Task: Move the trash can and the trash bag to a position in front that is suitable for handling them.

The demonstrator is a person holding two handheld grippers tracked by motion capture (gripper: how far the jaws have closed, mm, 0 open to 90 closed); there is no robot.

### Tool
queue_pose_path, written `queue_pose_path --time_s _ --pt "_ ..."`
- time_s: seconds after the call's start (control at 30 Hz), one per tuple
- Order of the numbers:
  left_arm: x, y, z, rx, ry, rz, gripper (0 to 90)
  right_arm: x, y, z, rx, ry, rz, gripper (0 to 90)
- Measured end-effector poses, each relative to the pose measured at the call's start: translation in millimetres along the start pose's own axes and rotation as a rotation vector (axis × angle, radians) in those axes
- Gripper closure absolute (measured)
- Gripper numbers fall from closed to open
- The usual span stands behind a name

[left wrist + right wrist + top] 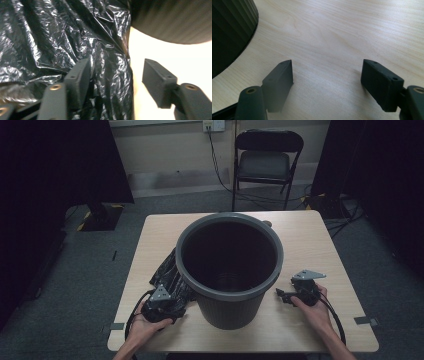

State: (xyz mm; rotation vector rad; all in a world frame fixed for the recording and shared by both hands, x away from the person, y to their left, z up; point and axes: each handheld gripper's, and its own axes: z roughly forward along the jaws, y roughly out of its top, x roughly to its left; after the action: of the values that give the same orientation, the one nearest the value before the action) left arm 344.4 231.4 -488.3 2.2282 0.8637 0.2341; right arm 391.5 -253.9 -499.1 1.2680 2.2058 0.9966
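Down low at the table's near left: left hand-held gripper (113, 77), jaws apart, with a crumpled fold of the black bin bag (62, 42) lying between them but not yet pinched; one jaw sunk against the plastic, the other out over bare wood. Same hand-held gripper in the high view at (172, 307), right at the bag's near edge. Bag itself flat and rumpled on the table (320, 245), touching the left side of the grey bin (230, 305) and partly tucked behind it.

Over on the right: right hand-held gripper (327, 82), jaws wide apart over bare wood, nothing between them, resting just beside the bin's wall; seen from above at (284, 295).

Step in hand, by the look of it: taking hold of the bag to line the bin. Best done by closing on one thick fold near the edge, not a single slippery layer, and pushing deep enough that both pads meet plastic. Worth lifting slowly, away from the bin, so the film does not drag against the ribbed wall or tip the bin. Useful to bring the right side across afterwards to find the bag's open mouth.

Count: two hand-held grippers, one bin bag, one bin, one table, one folding chair (267, 157) behind.
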Motion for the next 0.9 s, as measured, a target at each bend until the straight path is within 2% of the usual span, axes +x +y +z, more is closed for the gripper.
queue_pose_path --time_s 0.03,0.07,0.1,0.17,0.2,0.27,0.3,0.33,0.43,0.47,0.5,0.53,0.57,0.6,0.63,0.67,0.7,0.73,0.77,0.8,0.83,0.87,0.9 --pt "-3.4 -1.8 -0.9 0.0 -0.005 -0.002 42.9 0.1 0.1 0.2 -0.001 -0.002 0.002 25.3" --pt "-8.1 -5.4 -3.3 -0.012 -0.044 -0.027 42.9 0.0 0.1 0.1 -0.001 -0.001 0.003 25.3" --pt "-8.1 -5.4 -3.3 -0.012 -0.044 -0.027 42.8 -0.1 0.1 0.1 -0.001 0.0 0.004 25.3" --pt "-19.5 -10.4 -7.6 -0.003 -0.056 -0.02 42.8 -0.4 0.1 0.3 -0.003 0.002 0.003 25.3" --pt "-19.5 -10.4 -7.6 -0.003 -0.056 -0.02 42.5 -0.4 0.1 0.3 -0.003 0.002 0.003 25.3" --pt "-27.3 -13.1 -10.9 0.013 -0.069 0.002 42.0 -0.2 0.3 0.7 -0.003 -0.002 0.003 25.3" --pt "-30.9 -15.0 -16.6 0.002 -0.097 -0.006 42.4 -0.1 0.4 0.8 -0.003 -0.003 0.0 25.3" --pt "-30.9 -15.0 -16.6 0.002 -0.097 -0.006 42.0 -0.1 0.4 0.8 -0.003 -0.003 0.0 25.3" --pt "-24.7 -10.0 -34.1 -0.103 -0.081 -0.028 41.1 -0.3 0.4 0.9 -0.003 -0.001 -0.002 25.3" --pt "-11.8 -0.6 -45.9 -0.174 -0.074 -0.058 41.1 -0.2 0.5 1.0 -0.002 -0.004 -0.002 25.3" --pt "-4.1 5.0 -50.7 -0.218 -0.082 -0.081 41.2 -0.3 0.8 1.3 -0.002 -0.004 -0.002 25.3" --pt "2.0 11.4 -53.8 -0.252 -0.065 -0.093 41.2 -0.2 1.0 1.4 -0.001 -0.005 0.001 25.3" --pt "8.0 18.4 -54.6 -0.257 -0.025 -0.075 41.2 0.0 1.2 1.6 0.0 -0.005 0.003 25.2" --pt "14.6 24.7 -52.2 -0.247 0.013 -0.059 41.2 0.0 1.3 1.8 0.0 -0.004 0.0 25.2" --pt "23.0 29.5 -46.6 -0.243 0.024 -0.07 41.2 -0.1 1.4 1.8 0.0 -0.004 0.002 25.2" --pt "23.0 29.5 -46.6 -0.243 0.024 -0.07 40.4 -0.1 1.4 1.8 0.0 -0.004 0.002 25.2" --pt "38.8 36.0 -30.5 -0.205 0.05 -0.062 39.6 -0.5 1.6 2.1 -0.002 -0.002 0.002 25.2" --pt "38.8 36.0 -30.5 -0.205 0.05 -0.062 39.2 -0.5 1.6 2.1 -0.002 -0.002 0.002 25.2" --pt "44.5 37.7 -20.9 -0.186 0.069 -0.06 37.5 -0.9 1.4 2.1 -0.003 0.0 0.002 25.2" --pt "51.0 38.1 -11.5 -0.162 0.071 -0.061 37.5 -0.9 1.4 2.1 -0.003 0.0 0.002 25.2" --pt "59.9 36.7 5.1 -0.111 0.111 -0.053 34.0 -1.4 1.4 2.0 -0.005 0.002 0.003 25.2" --pt "59.9 36.7 5.1 -0.111 0.111 -0.053 31.5 -1.4 1.4 2.0 -0.005 0.002 0.003 25.2" --pt "65.7 34.7 16.7 -0.061 0.145 -0.034 30.3 -1.6 1.4 1.8 -0.004 0.003 0.006 25.2"
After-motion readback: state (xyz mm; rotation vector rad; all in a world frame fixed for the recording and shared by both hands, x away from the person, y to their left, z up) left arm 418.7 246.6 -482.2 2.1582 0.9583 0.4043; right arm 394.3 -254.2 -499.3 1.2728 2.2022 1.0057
